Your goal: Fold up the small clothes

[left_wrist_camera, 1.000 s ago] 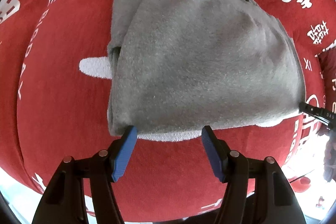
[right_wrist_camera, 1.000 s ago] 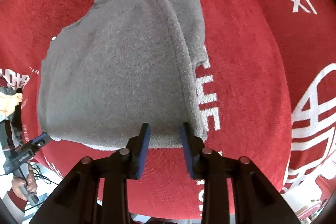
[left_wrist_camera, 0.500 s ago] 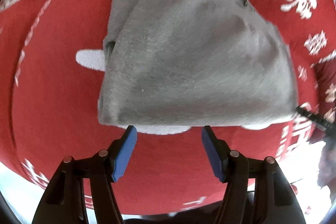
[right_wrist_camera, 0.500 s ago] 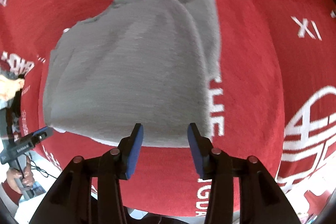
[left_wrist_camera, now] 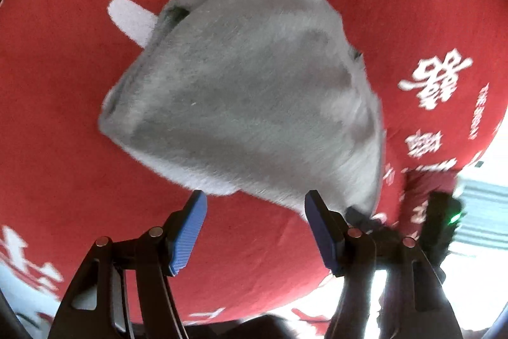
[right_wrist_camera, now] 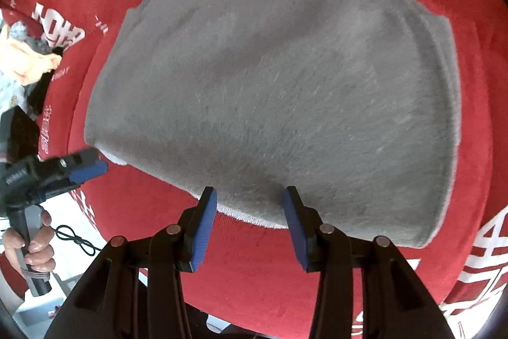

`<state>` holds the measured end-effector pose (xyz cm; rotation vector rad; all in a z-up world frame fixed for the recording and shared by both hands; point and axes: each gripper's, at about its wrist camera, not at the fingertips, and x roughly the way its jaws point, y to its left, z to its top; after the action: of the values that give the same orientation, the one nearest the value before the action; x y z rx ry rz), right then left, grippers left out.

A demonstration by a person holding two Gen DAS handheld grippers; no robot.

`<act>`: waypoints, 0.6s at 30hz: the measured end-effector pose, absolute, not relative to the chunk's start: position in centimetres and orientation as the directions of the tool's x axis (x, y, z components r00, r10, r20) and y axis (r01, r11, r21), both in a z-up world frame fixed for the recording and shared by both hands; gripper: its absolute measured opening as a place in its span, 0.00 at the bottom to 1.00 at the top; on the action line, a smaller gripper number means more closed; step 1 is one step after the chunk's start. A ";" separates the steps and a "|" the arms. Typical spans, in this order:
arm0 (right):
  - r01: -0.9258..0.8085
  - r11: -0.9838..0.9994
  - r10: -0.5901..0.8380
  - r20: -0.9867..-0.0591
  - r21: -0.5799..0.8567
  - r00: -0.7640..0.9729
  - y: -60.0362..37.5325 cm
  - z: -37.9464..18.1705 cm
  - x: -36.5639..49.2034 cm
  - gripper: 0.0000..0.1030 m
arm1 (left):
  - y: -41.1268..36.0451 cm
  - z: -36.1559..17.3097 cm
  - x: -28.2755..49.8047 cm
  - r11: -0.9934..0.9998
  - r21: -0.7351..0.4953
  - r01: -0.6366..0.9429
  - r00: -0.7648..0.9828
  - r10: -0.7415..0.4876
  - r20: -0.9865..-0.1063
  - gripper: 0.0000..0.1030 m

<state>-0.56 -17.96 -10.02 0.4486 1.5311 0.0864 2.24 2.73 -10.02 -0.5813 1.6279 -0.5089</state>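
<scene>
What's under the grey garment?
The grey garment lies on the red cloth; a white print pokes out beside it. The rest beneath is covered.

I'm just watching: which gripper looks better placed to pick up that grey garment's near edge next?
Probably the right gripper: its open jaws straddle the grey garment hem, while the left gripper sits just short.

Folded garment (right_wrist_camera: pixel 273 91) lies on the printed cloth (right_wrist_camera: pixel 495 123).
</scene>
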 end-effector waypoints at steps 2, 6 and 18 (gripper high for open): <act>0.230 0.915 0.331 -0.942 0.333 0.047 -17.7 -10.5 -0.7 0.46 | 2.4 -10.7 2.4 0.753 -0.649 -0.108 -0.086 -0.658 -0.748 0.63; 0.221 0.917 0.328 -0.943 0.332 0.055 -17.5 -10.7 -0.9 0.46 | 2.2 -12.2 2.3 0.699 -0.698 -0.154 -0.043 -0.711 -0.702 0.64; 0.195 0.922 0.329 -0.943 0.334 0.059 -17.1 -10.9 -0.6 0.47 | 0.8 -12.3 3.8 0.509 -0.845 -0.164 0.151 -0.833 -0.532 0.74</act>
<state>-0.58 -17.09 -10.94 0.4258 1.5233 0.1057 3.78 0.79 -12.27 -0.9586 1.3619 -0.6047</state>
